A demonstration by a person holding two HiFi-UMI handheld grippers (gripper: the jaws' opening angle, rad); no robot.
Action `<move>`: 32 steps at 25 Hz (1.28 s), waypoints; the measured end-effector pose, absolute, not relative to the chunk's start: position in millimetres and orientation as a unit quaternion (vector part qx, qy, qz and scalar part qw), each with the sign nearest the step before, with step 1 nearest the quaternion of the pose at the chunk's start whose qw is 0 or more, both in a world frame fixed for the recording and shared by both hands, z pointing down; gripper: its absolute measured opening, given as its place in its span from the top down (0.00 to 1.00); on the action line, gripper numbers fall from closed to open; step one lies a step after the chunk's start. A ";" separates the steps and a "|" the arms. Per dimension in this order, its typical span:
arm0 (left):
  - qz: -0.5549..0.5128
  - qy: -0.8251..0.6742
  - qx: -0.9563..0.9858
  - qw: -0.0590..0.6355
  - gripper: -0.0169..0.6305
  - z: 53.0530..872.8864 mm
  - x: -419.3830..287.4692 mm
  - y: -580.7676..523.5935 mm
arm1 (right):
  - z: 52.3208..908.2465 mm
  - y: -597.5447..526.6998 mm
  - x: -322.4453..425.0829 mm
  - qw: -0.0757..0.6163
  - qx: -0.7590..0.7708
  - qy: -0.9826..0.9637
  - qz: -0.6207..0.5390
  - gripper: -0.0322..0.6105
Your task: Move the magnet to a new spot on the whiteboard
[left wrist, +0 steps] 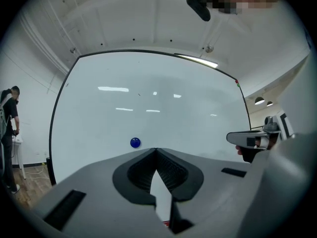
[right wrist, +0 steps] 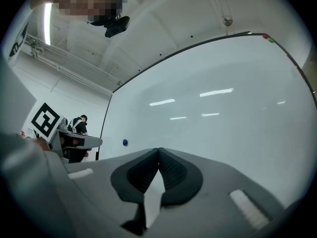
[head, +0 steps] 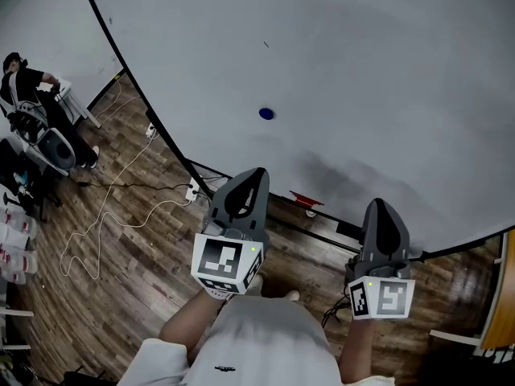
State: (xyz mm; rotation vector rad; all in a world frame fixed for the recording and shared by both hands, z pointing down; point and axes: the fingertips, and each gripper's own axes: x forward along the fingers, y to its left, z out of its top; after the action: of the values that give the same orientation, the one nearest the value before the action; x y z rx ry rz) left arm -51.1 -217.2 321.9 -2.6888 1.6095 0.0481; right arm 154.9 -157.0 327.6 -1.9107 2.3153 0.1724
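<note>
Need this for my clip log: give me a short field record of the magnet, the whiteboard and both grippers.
magnet: blue, round, stuck on the whiteboard, touched by neither gripper
whiteboard: large, upright, dark frame
left gripper: fingers together, empty, pointing at the board just right of the magnet
right gripper: fingers together, empty, further right
task state: magnet not yet gripped

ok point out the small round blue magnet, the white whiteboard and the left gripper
small round blue magnet [head: 266, 113], head view, its centre
white whiteboard [head: 362, 71], head view, bare surface
left gripper [head: 257, 172], head view, closed jaw tips
</note>
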 end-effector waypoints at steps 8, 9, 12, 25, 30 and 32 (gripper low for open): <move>0.020 0.503 -0.864 -0.007 0.96 326.6 -47.5 -187.9 | 309.1 -151.3 145.0 0.043 -0.627 0.774 0.083 0.94; 0.019 0.502 -0.865 -0.008 0.96 328.4 -47.4 -185.8 | 310.5 -149.5 146.5 0.043 -0.627 0.773 0.083 0.94; 0.013 0.495 -0.869 -0.009 0.96 334.0 -46.2 -178.6 | 316.9 -143.5 151.4 0.040 -0.629 0.772 0.082 0.94; 0.002 0.478 -0.878 -0.021 0.96 351.9 -39.8 -161.9 | 335.3 -128.2 154.0 0.034 -0.625 0.777 0.072 0.94; 0.003 0.477 -0.879 -0.021 0.96 352.7 -39.3 -162.3 | 337.0 -128.0 155.2 0.033 -0.627 0.775 0.070 0.94; 0.003 0.475 -0.880 -0.022 0.96 353.5 -38.8 -161.6 | 337.6 -127.4 154.6 0.031 -0.626 0.776 0.071 0.94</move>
State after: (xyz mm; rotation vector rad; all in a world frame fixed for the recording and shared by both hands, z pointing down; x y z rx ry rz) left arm -38.8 -161.6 353.5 -2.8019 1.5137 0.0099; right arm 154.6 -127.4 337.6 -1.9296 2.3898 0.2182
